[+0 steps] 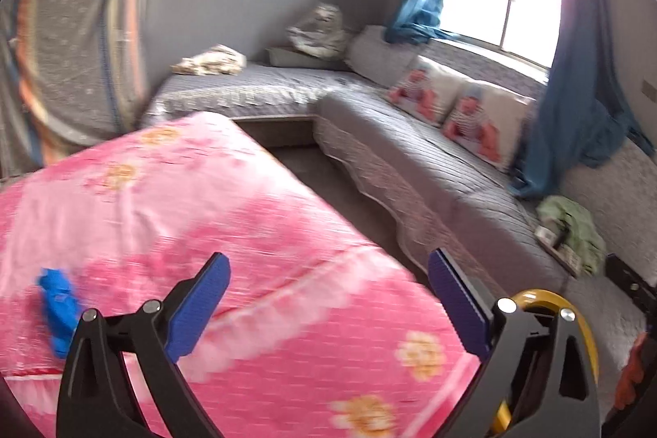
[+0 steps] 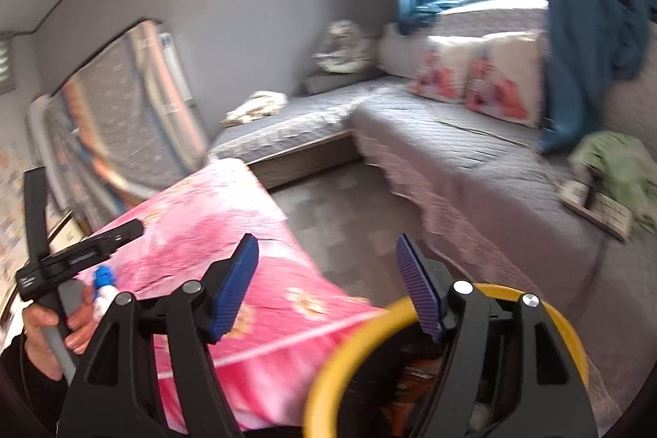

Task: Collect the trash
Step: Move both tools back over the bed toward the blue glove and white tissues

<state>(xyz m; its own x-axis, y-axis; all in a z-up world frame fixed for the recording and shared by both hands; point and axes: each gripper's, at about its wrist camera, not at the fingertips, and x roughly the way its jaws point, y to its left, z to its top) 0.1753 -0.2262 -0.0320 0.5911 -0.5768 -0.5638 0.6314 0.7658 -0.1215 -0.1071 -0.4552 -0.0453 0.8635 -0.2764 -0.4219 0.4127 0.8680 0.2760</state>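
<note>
Both the left gripper (image 1: 328,298) and right gripper (image 2: 328,286) hover with fingers apart and empty, the right over the yellow-rimmed bin (image 2: 353,331), ready for the blue scrap (image 1: 57,306) on the pink bed (image 1: 205,200).

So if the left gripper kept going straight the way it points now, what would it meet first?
Probably the pink flowered cover: the left gripper, jaws open and empty, tilts down over its near edge. Depth is unclear; slightly right it would pass the edge toward the floor gap before the grey sofa.

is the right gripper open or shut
Open: in the right wrist view the right gripper shows its two blue pads spread apart with nothing between them, above the yellow bin.
</note>
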